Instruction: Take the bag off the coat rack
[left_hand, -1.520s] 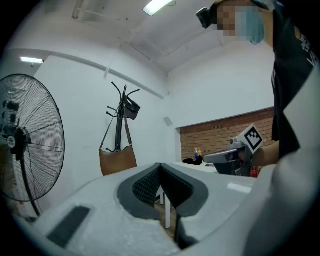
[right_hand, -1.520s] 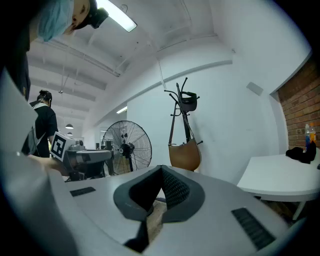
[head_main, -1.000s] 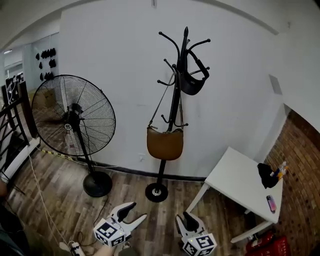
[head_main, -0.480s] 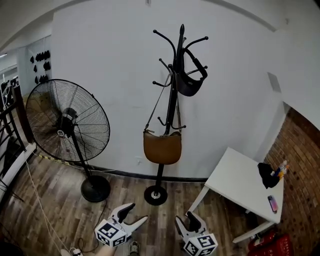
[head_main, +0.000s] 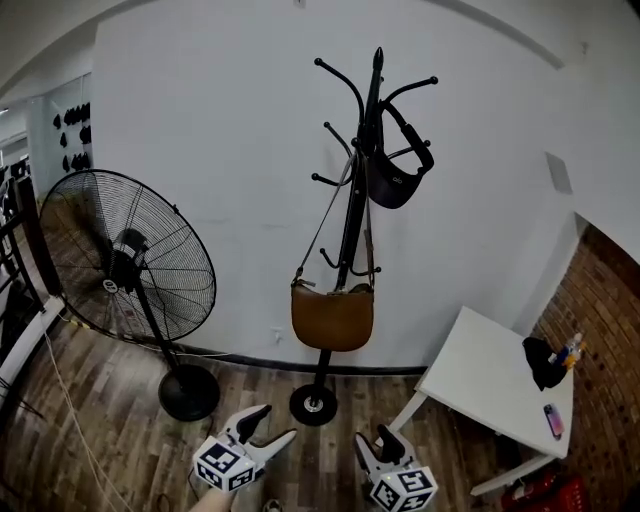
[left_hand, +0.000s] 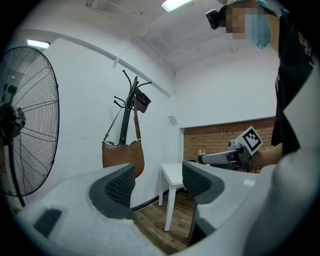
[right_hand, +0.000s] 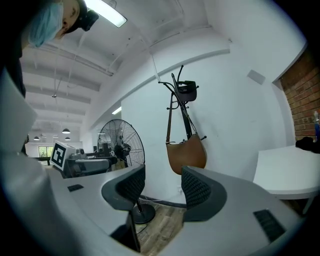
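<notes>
Ahead of you, the coat rack (head_main: 349, 235) stands on the floor (head_main: 100, 410) against the wall (head_main: 220, 120), with the bag (head_main: 333, 318) hanging low on it and a smaller pouch (head_main: 395, 182) hooked near the top, right of the pole. The pedestal fan (head_main: 125, 262) stands to its left. To the right, the worktop (head_main: 480, 372) carries a bundle (head_main: 545, 362) at its far-right end, with a phone (head_main: 553, 421) in front of it.

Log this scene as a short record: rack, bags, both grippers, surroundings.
coat rack: upright against the white wall
brown bag: hangs by its strap, low beside the pole
black bag: hangs from an upper hook
left gripper: open, jaws just opened, nothing between them, short of the rack
right gripper: open, jaws just opened, nothing between them
fan: at the rack's left in the head view
white table: at its right
</notes>
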